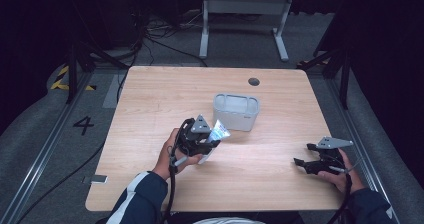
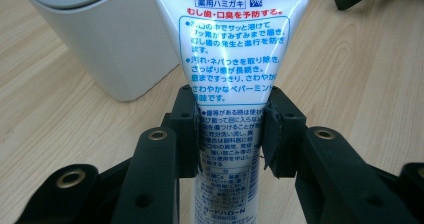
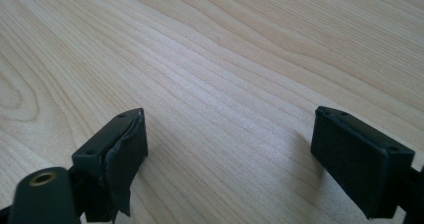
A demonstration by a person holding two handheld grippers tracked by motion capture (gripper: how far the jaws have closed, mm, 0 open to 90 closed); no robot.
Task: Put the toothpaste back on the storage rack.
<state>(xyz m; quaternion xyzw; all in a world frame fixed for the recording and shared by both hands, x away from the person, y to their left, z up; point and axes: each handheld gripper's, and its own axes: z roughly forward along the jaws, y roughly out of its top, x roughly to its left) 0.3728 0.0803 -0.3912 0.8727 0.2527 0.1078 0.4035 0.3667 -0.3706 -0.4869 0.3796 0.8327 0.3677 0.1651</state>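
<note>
The left gripper (image 2: 231, 129) is clamped on a toothpaste tube (image 2: 232, 59), its two black pads pressing the tube's sides about halfway along its length. From the gripper the tube runs toward 12 o'clock in the left gripper view, widening to its flat crimped end, while its narrower part passes down between the jaws toward 6 o'clock. In the high view the left gripper (image 1: 212, 143) holds the tube (image 1: 219, 133) above the table (image 1: 150, 94), the tube's broad end pointing toward 1 o'clock, just short of a grey bin (image 1: 236, 112) near the table's middle.

The tube is white and glossy, with a red line of Japanese print near the top, a blue-framed panel of blue text under it, and small blue print lower down.

The tube's crimped end is cut off by the top edge of the left gripper view, and its cap end is hidden below the jaws. The bin (image 2: 105, 39) shows there as a pale wall at 10 o'clock, its rim cut off. In the high view the tube is small and blurred, so its print cannot be read.

The right gripper (image 3: 230, 149) hovers low over bare wood at the table's 4 o'clock corner, its jaws wide apart with nothing between them.
</note>
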